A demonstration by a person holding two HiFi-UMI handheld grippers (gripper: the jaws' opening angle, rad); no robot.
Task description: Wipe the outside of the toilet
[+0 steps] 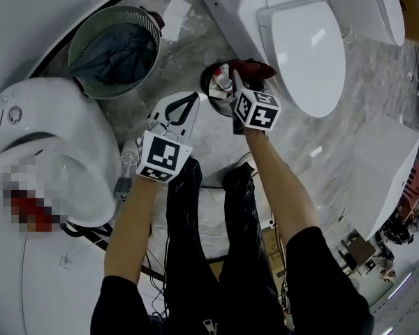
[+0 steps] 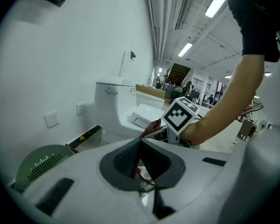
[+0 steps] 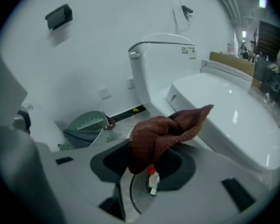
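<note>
Right hand-held gripper (image 3: 147, 164): pinching crumpled maroon cloth (image 3: 177, 125). Left hand-held gripper (image 2: 140, 148): pressed together, empty. Target white ceramic toilet (image 1: 300, 47), lid down, upper right of head view; cloth near bowl, contact unclear. Judged step: approach. Next: press cloth to outer wall.

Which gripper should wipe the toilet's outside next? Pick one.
Right, probably. The right gripper is shut on the brown cloth, close beside the toilet. The left gripper is shut on nothing and sits farther away.

Floor (image 1: 195, 54): grey marbled tile. Bears a white toilet (image 1: 300, 54); a green mesh basket (image 1: 105, 16) well to the toilet's left; and a round dish (image 1: 207, 82) with a red-capped bottle (image 1: 225, 81), beside the toilet's bowl.
</note>
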